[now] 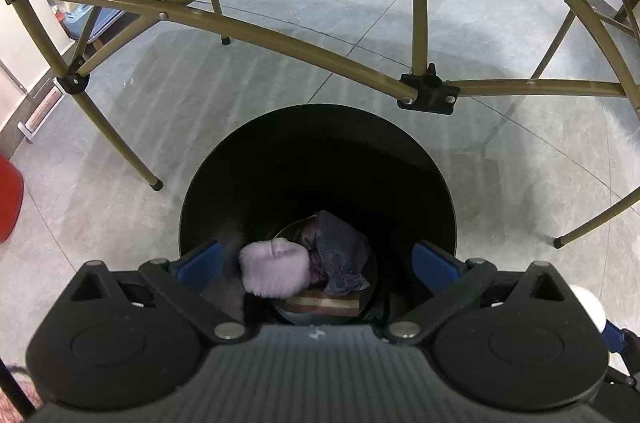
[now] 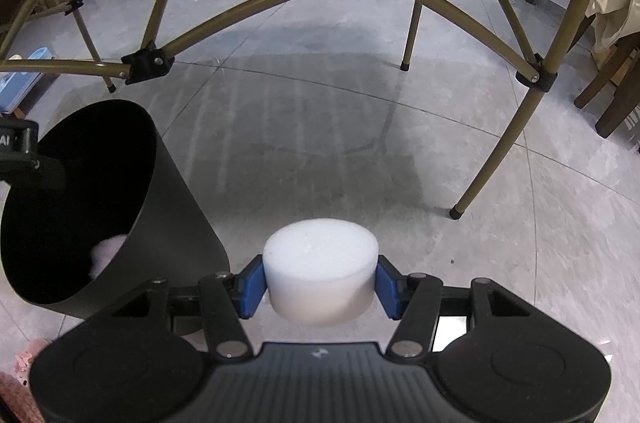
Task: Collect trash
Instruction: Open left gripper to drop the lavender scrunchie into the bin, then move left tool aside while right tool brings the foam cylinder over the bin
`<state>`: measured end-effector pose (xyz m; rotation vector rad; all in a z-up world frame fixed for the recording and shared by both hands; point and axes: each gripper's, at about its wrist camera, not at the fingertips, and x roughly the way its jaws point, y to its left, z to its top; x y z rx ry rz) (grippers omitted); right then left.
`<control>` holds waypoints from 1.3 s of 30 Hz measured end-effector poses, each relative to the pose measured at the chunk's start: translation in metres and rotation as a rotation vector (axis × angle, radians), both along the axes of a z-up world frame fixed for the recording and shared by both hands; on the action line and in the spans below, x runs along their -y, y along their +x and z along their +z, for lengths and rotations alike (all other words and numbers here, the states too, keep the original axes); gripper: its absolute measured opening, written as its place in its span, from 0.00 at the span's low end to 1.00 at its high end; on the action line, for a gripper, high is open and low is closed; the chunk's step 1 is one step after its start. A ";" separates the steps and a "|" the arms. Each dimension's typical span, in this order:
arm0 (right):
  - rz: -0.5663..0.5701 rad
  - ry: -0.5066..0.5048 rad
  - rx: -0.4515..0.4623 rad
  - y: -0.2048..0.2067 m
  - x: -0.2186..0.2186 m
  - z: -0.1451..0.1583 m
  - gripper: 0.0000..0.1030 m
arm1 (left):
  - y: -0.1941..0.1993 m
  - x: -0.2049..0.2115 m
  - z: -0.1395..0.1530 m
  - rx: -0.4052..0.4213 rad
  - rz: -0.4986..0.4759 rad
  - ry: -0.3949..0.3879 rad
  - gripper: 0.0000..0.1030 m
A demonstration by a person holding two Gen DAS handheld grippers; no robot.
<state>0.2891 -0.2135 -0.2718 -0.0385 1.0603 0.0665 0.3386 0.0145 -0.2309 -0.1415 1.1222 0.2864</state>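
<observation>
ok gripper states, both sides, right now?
Left gripper: open, empty, over the black bin.
Right gripper: closed on the white foam puck.

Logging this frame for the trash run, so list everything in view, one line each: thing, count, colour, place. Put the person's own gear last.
bin: 1, black, on the floor, under the left gripper and left of the right one
pink wad: 1, pale pink, inside the bin
grey wad: 1, dark grey, inside the bin beside the pink wad
striped piece: 1, brown and cream, at the bin bottom under the wads
foam puck: 1, white, between the right jaws, above the floor
table frame: 1, olive tubes with black joints, over the floor
floor: grey tiles
chair: 1, dark wood, far right
left gripper: black with blue pads, jaws wide apart over the bin
right gripper: black with blue pads, clamped on the puck
</observation>
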 end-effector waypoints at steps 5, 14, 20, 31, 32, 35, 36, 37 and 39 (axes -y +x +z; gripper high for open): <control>0.000 0.002 0.008 0.000 0.000 0.003 0.54 | -0.001 0.001 0.001 0.005 -0.008 0.008 1.00; 0.007 0.015 0.020 0.000 -0.002 0.008 0.54 | -0.006 -0.002 0.005 0.015 -0.009 0.014 1.00; 0.015 0.024 0.029 0.000 -0.006 0.012 0.54 | -0.011 -0.007 0.011 0.028 -0.009 0.023 1.00; 0.041 0.047 0.053 -0.001 -0.021 0.024 0.54 | -0.025 -0.029 0.026 0.062 0.015 0.045 1.00; 0.045 0.049 0.056 -0.001 -0.024 0.026 0.54 | -0.026 -0.032 0.028 0.065 0.017 0.046 1.00; 0.063 0.054 0.071 -0.002 -0.034 0.033 0.54 | -0.031 -0.040 0.033 0.079 0.025 0.052 1.00; 0.070 0.056 0.077 -0.002 -0.037 0.035 0.54 | -0.033 -0.043 0.035 0.084 0.028 0.054 1.00; 0.077 0.059 0.083 -0.003 -0.041 0.038 0.54 | -0.035 -0.046 0.036 0.088 0.032 0.055 1.00; 0.090 0.064 0.091 -0.003 -0.047 0.041 0.54 | -0.039 -0.052 0.039 0.096 0.037 0.057 1.00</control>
